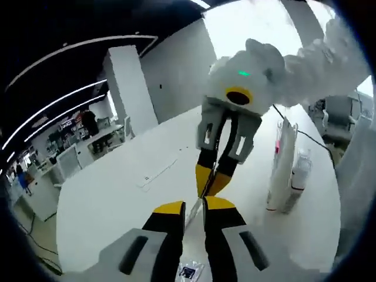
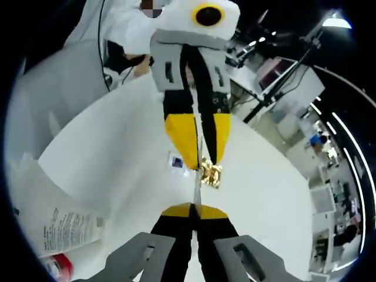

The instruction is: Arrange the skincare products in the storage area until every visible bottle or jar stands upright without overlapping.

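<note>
In the left gripper view the left gripper (image 1: pixel 194 206) rises from the bottom, its yellow-tipped jaws nearly together with a thin flat sachet (image 1: pixel 193 212) pinched between them; the right gripper (image 1: pixel 212 183) comes in from above, held in a white-sleeved arm (image 1: pixel 320 61), and its yellow tips close on the same thin piece from the far end, so both tools grasp the one sachet, lifted clear of the white table (image 1: pixel 111 200); to the right on that table a tall white tube (image 1: pixel 280 167) stands upright with a pink mark near its top, and a smaller clear bottle (image 1: pixel 298 176) stands just beside it, touching or nearly so; a small printed packet (image 1: pixel 189 272) lies on the table under the left jaws; desks and a white pillar (image 1: pixel 130 88) stand well behind. In the right gripper view the right gripper (image 2: pixel 194 210) rises from the bottom, jaws clenched on the thin edge of the sachet (image 2: pixel 198 176); the left gripper (image 2: pixel 200 158) hangs opposite, its yellow tips pinching the same strip from above; a crumpled gold wrapper (image 2: pixel 210 174) shows just beside those tips, and whether it rests on the table (image 2: pixel 123 158) or hangs cannot be told; a small blue-printed label (image 2: pixel 177 162) lies flat on the table behind; at the lower left a white tube (image 2: pixel 61 226) with printed text sits close to the lens, with a red cap (image 2: pixel 57 267) below it.
</note>
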### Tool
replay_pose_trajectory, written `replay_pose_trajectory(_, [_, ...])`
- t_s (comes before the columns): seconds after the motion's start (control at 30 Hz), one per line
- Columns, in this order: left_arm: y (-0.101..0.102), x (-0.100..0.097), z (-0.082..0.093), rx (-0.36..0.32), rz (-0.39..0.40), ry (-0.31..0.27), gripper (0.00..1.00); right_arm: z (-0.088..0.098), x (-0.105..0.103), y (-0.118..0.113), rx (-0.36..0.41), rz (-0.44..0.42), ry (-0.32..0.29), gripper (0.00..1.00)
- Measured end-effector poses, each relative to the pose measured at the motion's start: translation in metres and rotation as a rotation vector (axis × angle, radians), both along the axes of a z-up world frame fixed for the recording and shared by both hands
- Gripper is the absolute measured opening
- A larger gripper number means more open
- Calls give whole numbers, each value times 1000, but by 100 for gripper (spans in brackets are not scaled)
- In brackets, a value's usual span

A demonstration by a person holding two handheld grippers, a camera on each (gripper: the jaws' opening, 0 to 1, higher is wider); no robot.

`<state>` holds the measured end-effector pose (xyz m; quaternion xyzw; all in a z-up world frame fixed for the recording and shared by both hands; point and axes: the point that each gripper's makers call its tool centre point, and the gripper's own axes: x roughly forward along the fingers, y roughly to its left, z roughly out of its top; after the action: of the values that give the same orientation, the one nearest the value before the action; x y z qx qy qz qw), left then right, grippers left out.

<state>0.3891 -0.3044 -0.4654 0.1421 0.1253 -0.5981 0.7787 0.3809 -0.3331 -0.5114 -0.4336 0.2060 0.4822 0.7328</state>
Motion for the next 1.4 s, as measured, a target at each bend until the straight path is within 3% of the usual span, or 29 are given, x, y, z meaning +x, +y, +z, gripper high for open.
replay_pose_trajectory(0.13, [8, -6, 12, -107, -21, 216, 14, 11, -9, -5, -38, 26, -38, 0])
replay_pose_trajectory(0.17, [11, -5, 17, -137, -16, 247, 14, 16, -10, -6, -40, 20, -54, 0])
replay_pose_trajectory(0.23, [18, 0, 18, -119, -9, 216, 14, 23, -12, -9, -38, 14, -66, 0])
replay_pose_trajectory(0.53, [35, 4, -5, -63, 26, 245, 12, 59, -21, -15, -68, 31, -164, 0])
replay_pose_trajectory(0.63, [36, -4, -12, -67, 12, 324, 15, 73, -28, -12, -65, 41, -198, 0])
replay_pose_trajectory(0.87, [38, -3, -17, -87, 16, 417, 17, 96, -53, -3, -70, 84, -244, 0])
replay_pose_trajectory(1.1, [38, -8, -7, -230, 7, 677, 16, 109, -73, 6, -84, 120, -286, 0])
replay_pose_trajectory(1.2, [32, -9, -6, -290, 10, 786, 16, 113, -72, 10, -80, 131, -301, 0])
replay_pose_trajectory(1.4, [22, -11, 12, -494, 10, 1074, 16, 119, -62, 10, -108, 160, -345, 0])
